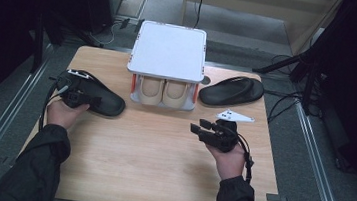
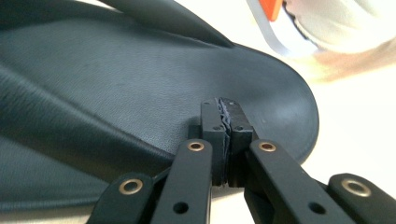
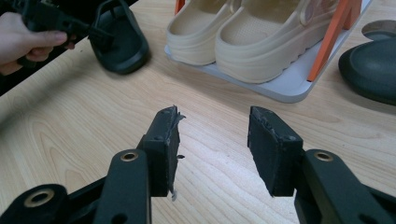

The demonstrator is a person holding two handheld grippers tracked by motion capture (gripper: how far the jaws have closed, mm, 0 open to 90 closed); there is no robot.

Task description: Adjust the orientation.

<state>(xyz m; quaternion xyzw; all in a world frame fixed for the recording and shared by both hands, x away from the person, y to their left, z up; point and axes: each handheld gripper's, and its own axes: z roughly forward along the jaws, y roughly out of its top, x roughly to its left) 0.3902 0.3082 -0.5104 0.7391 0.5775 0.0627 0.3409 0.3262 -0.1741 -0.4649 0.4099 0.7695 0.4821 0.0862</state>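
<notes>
Left gripper [image 1: 97, 103] pinches black sandal [image 1: 108, 104] — no legible branding, seemingly.

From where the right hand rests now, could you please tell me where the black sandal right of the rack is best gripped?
Take the black sandal by its near side edge, coming from the person's side of the table. It lies flat, its strap rising over the top, so the low sole rim should fit between the open right hand-held gripper jaws.
</notes>
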